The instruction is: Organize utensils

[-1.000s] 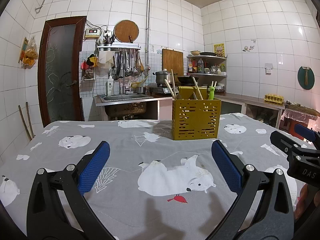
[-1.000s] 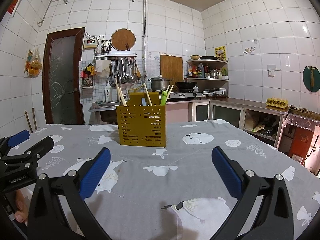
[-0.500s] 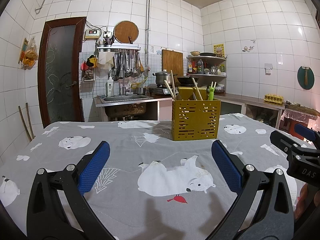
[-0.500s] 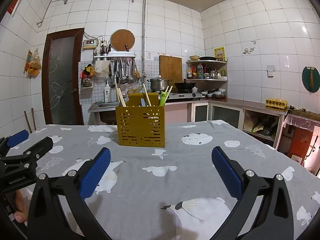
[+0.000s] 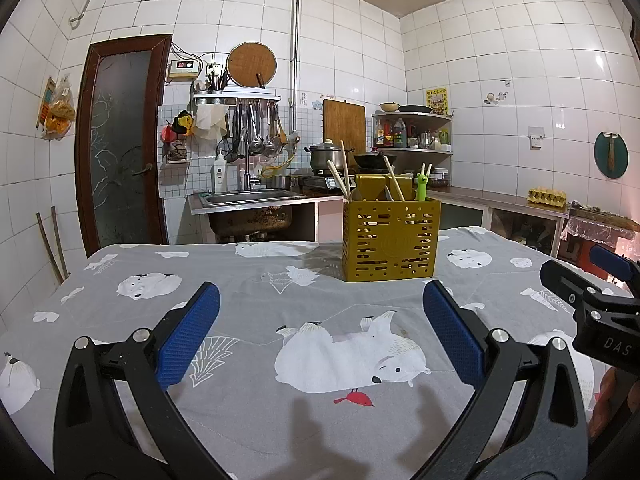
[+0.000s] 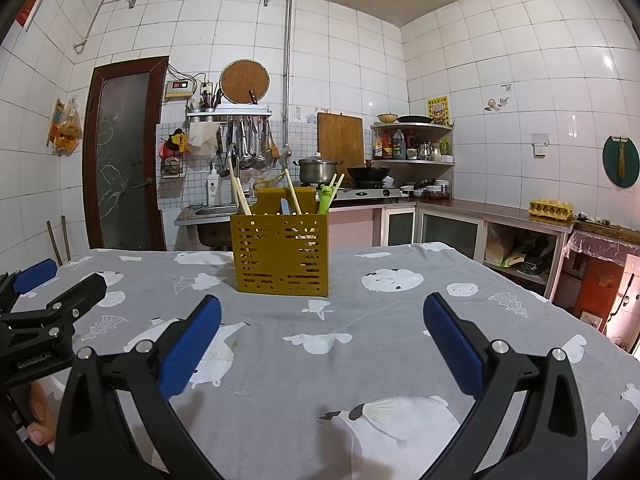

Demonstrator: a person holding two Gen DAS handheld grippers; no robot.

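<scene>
A mustard-yellow slotted utensil holder (image 5: 390, 240) (image 6: 282, 254) stands upright on the grey animal-print tablecloth (image 5: 280, 320) (image 6: 380, 320), well beyond both grippers. Wooden chopsticks (image 5: 343, 176) (image 6: 240, 194) and a green frog-topped utensil (image 5: 422, 184) (image 6: 326, 198) stick out of its top. My left gripper (image 5: 320, 320) hovers low over the cloth, open, with nothing between its blue pads (image 5: 188, 332). My right gripper (image 6: 322, 322) is open and empty too. Each gripper shows at the edge of the other's view.
Behind the table are a steel sink (image 5: 248, 200), hanging ladles (image 5: 256, 128), a stove with a pot (image 6: 318, 170) and wok, corner shelves with bottles (image 6: 394, 146), a brown door (image 5: 120, 176) and an egg carton (image 6: 550, 206) on the right counter.
</scene>
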